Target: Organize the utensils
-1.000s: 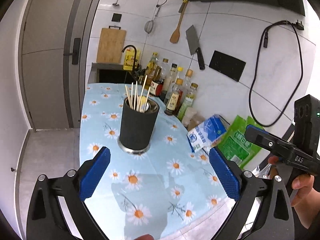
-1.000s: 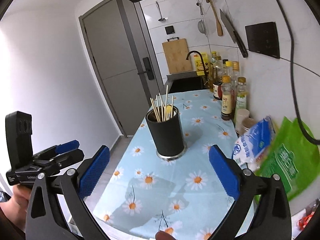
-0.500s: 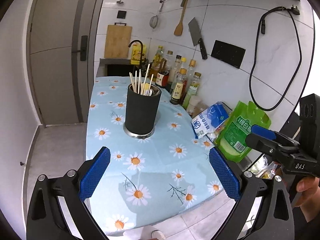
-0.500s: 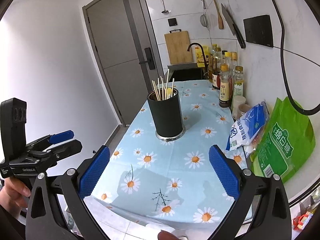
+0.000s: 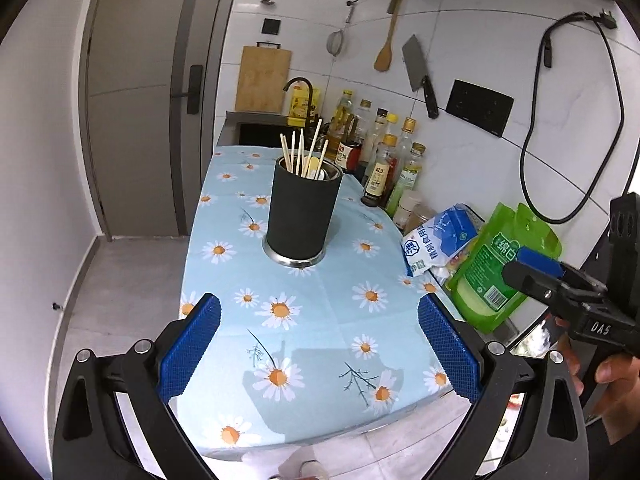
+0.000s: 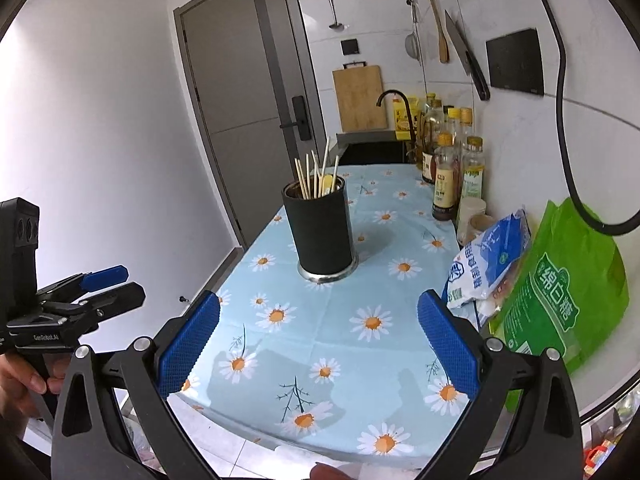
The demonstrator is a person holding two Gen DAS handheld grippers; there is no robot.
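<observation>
1. Black holder (image 5: 303, 211), upright on the daisy cloth (image 5: 320, 320), mid-table, at 12 o'clock from both claws and well apart from them.
2. Chopsticks (image 5: 300, 152) standing inside, fanned and tilted; beside them a pale yellow utensil (image 5: 314, 165), kind unclear.
3. Steel base ring (image 5: 294, 259) showing under the holder.
4. At 2 o'clock from the holder, against the tiled wall: bottles (image 5: 384, 160) in a cluster.
5. At 3 o'clock from the holder: blue-white bag (image 5: 438, 240), then green bag (image 5: 500, 264) just beside it, both at the table's wall side.
6. On the wall above: cleaver (image 5: 418, 74), wooden spatula (image 5: 386, 52), strainer (image 5: 335, 42), black cable (image 5: 576, 120).
7. Far end at 12 o'clock: cutting board (image 5: 262, 78) and black tap (image 5: 300, 88).
8. Left claw (image 5: 318, 354): spread wide, holding nothing, over the table's near edge.
9. Right claw (image 6: 318, 350): spread wide too, nothing between the pads.
10. Hand (image 5: 612, 380) gripping the right claw's handle, at 4 o'clock in the left view.
</observation>
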